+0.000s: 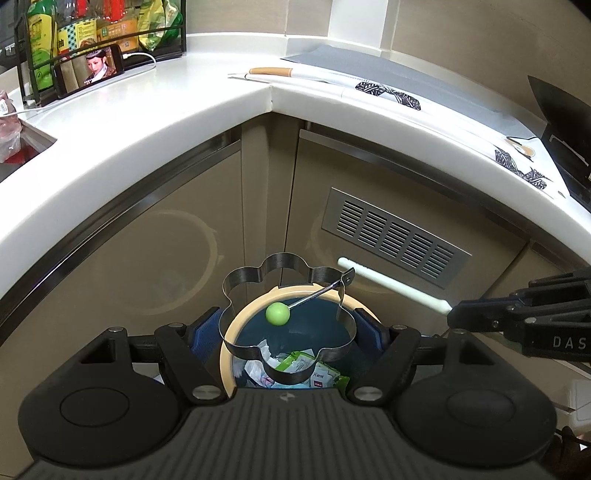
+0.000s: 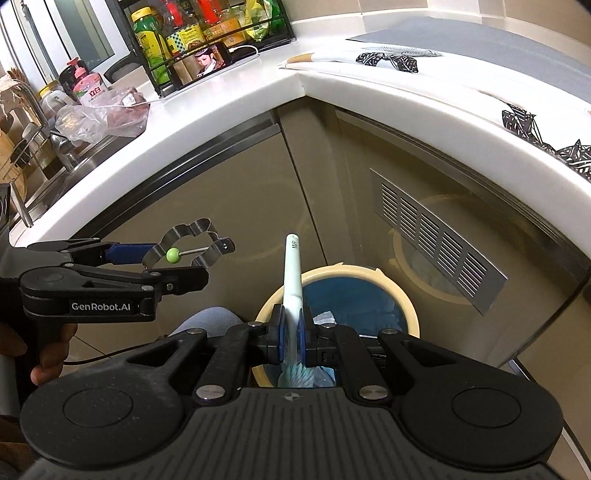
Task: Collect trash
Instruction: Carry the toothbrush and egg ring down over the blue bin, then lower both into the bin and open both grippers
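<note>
My left gripper (image 1: 291,325) is shut on a flower-shaped metal egg ring (image 1: 258,280) with a green ball handle (image 1: 277,314), held above a round trash bin with a cream rim (image 1: 236,325). The bin holds wrappers and crumpled paper (image 1: 295,365). My right gripper (image 2: 291,325) is shut on a white toothbrush (image 2: 293,273), handle pointing up and forward, bristles toward the camera, above the same bin (image 2: 402,299). In the left wrist view the toothbrush (image 1: 391,284) and right gripper (image 1: 458,314) show at right. In the right wrist view the left gripper (image 2: 184,266) and egg ring (image 2: 192,236) show at left.
A white L-shaped counter (image 1: 207,107) runs above beige cabinet doors with a metal vent (image 1: 391,236). On it are a phone (image 1: 92,68), a rack of bottles (image 2: 192,33), a patterned mat (image 2: 406,59) and a plastic bag (image 2: 107,118) by the sink.
</note>
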{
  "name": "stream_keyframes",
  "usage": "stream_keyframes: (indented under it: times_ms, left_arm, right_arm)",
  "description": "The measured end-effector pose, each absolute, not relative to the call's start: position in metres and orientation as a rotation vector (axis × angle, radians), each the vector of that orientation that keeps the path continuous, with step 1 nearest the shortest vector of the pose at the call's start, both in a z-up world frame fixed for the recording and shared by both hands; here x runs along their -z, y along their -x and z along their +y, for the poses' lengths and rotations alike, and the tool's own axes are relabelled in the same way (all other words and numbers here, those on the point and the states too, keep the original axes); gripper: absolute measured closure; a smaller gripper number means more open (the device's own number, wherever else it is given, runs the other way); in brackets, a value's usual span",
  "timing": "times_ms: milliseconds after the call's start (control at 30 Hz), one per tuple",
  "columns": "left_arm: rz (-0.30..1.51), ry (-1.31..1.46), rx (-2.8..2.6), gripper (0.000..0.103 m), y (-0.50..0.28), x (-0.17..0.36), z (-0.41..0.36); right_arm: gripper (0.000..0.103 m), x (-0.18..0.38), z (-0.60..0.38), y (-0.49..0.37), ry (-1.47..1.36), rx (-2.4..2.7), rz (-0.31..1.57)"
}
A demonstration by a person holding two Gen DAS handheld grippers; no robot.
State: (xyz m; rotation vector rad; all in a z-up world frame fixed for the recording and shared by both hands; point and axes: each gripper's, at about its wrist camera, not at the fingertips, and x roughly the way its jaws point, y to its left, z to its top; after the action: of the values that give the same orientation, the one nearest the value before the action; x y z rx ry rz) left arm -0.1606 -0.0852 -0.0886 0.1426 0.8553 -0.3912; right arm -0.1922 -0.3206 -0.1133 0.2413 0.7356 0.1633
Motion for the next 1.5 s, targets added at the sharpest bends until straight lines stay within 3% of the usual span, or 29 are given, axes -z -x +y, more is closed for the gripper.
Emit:
stream_keyframes:
  times_ms: [600, 1500]
  left_arm:
    - [0.900, -0.139, 0.398, 0.023, 0.144, 0.104, -0.088]
    - [1.036, -0.156, 0.381, 0.023, 0.083, 0.174, -0.106]
  right_arm:
    - [0.095, 0.122, -0.317, 0.176, -0.258, -0.140, 0.791]
    - [0.095, 0.161, -0.315, 0.114, -0.251, -0.074, 0.906]
